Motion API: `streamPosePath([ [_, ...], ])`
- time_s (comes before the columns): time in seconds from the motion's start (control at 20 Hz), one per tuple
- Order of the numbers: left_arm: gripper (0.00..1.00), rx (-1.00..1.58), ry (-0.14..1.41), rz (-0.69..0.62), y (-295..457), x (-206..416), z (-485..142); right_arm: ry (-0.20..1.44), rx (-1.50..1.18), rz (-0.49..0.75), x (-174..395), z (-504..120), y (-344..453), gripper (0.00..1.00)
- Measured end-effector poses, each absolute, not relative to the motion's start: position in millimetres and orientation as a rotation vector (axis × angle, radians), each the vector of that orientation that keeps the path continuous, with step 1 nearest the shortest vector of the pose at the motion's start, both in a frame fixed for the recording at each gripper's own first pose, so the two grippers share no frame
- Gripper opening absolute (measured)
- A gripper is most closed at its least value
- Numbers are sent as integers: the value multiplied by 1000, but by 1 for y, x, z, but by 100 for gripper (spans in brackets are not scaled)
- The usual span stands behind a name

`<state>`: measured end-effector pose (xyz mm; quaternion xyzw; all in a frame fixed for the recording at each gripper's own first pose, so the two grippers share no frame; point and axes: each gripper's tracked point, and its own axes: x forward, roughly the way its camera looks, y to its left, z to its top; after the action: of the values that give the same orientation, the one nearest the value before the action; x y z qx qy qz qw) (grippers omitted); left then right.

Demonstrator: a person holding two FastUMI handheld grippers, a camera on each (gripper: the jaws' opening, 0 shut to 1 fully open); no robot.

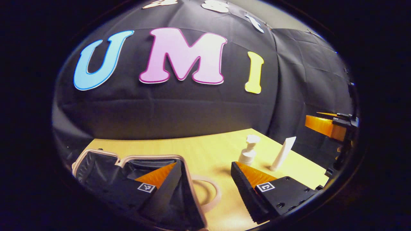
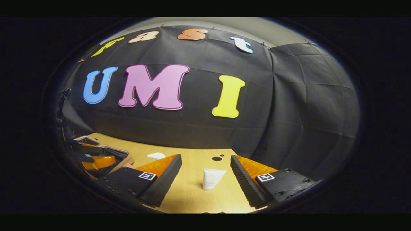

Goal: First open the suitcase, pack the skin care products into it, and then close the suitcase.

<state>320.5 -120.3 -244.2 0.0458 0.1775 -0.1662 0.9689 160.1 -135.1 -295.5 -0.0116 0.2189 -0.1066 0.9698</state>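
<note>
Two white skin care products are standing on the yellow wooden table (image 1: 205,150) in the left gripper view: a pump bottle (image 1: 249,150) right of centre and, just to its right, a tube (image 1: 282,154) that is leaning a little. The left gripper (image 1: 205,175) is showing at the bottom of this view with its fingers wide apart and nothing between them. The suitcase (image 1: 106,166) is lying open at the lower left, with a pale rim and a dark lining; the left finger (image 1: 157,183) is covering part of it, and a pale loop handle (image 1: 212,192) is lying on the table between the two fingers. At the right edge of the frame the other gripper (image 1: 330,126) is appearing, partly cut off, so I cannot tell its opening from here. Black cloth is hanging behind the table as the wall.

In the right gripper view, the right gripper (image 2: 205,173) is showing at the bottom with its fingers wide apart, holding nothing. The tube (image 2: 212,179) is standing on its cap on the table (image 2: 192,195), between the two fingers but apart from both. The pump bottle's top (image 2: 156,156) is peeking above the left finger. The open suitcase (image 2: 102,157) is lying at the lower left, with the other gripper (image 2: 96,160) over it. Two small dark spots (image 2: 216,158) are sitting near the table's far edge, below the black cloth.
</note>
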Motion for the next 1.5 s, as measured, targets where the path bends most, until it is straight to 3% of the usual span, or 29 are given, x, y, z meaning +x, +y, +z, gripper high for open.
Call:
streamPosePath([
  [0.3, 98, 103, 381, -428, -210, 352, -304, 486, 6, -247, 150, -340, -162, 94],
  [0.35, 98, 110, 391, -431, -218, 359, -316, 488, 5, -244, 148, -349, -164, 97],
  [0.9, 98, 183, 397, -453, -257, 425, -382, 573, 88, -244, 139, -441, -174, 97],
  [0.95, 96, 181, 401, -452, -259, 429, -385, 582, 81, -237, 143, -451, -172, 98],
  [1.2, 65, 167, 383, -461, -261, 440, -383, 610, 63, -209, 161, -482, -163, 97],
  [1.5, 63, 143, 373, -424, -237, 422, -360, 648, 94, -254, 177, -518, -164, 98],
])
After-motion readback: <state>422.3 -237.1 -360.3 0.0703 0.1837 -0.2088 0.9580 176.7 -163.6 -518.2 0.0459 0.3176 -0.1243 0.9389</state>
